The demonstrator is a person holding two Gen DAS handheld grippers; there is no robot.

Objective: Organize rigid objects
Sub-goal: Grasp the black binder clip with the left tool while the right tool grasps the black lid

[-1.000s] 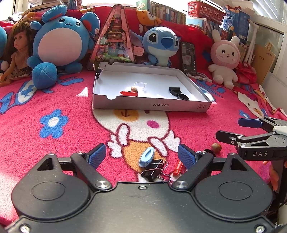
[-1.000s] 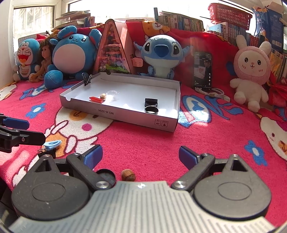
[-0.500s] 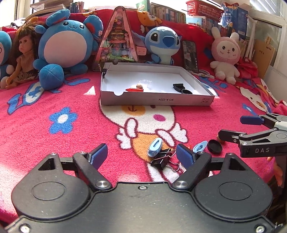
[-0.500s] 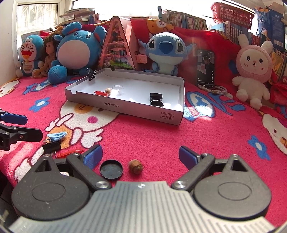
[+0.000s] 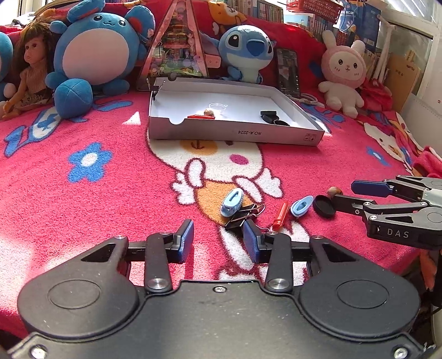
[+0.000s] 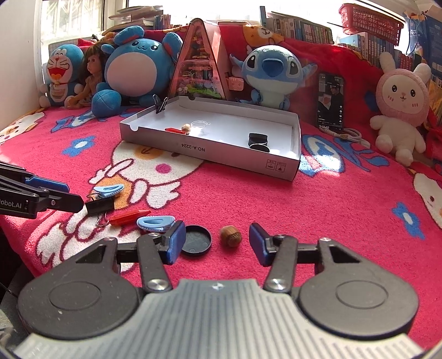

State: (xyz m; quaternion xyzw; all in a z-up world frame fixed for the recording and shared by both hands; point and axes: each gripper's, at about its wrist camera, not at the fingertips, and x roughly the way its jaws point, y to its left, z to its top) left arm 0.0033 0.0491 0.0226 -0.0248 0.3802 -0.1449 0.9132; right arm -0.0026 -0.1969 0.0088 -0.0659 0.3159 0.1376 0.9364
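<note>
A white cardboard tray lies on the red blanket and holds a red stick, a bead, a clear ring and black caps. Loose on the blanket near me lie two blue clips, a black binder clip, a red stick, a black cap and a brown acorn. My left gripper is open and empty, just short of the binder clip. My right gripper is open, with the acorn between its fingers.
Plush toys, a doll, a triangular display box and a phone line the back. Books and a red basket stand behind them. The blanket's front edge is close under both grippers.
Both grippers have drawn back from the tray and narrowed their fingers. More of the loose items show in front of them.
</note>
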